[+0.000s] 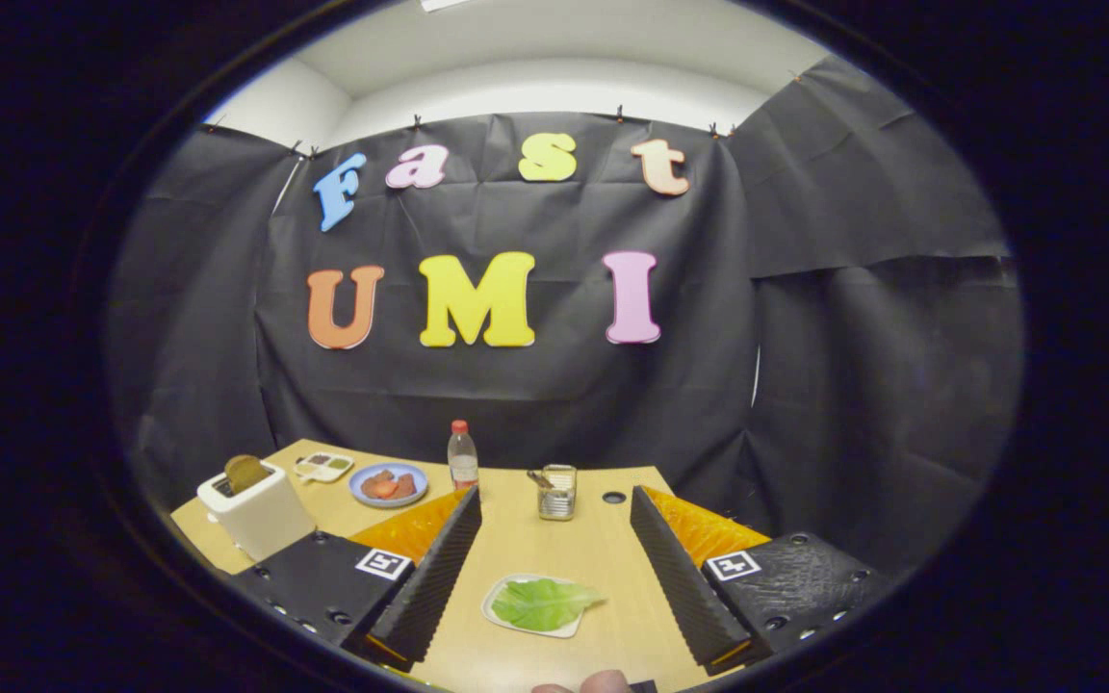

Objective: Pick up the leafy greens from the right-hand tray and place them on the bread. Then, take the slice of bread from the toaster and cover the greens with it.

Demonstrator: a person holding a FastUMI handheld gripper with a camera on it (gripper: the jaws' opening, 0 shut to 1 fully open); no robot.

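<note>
A green lettuce leaf lies on a small white tray on the wooden table, between my two fingers and near their bases. My gripper is open, held above the table, with nothing between its fingers. A white toaster stands beyond the left finger at the table's left edge, with a brown bread slice sticking up out of its slot. A blue plate further back carries a bread slice with red toppings.
A clear bottle with a red cap stands at the back of the table. A glass jar holding utensils sits just ahead of the fingertips. A small white palette dish lies behind the toaster. A fingertip of a person shows below the tray.
</note>
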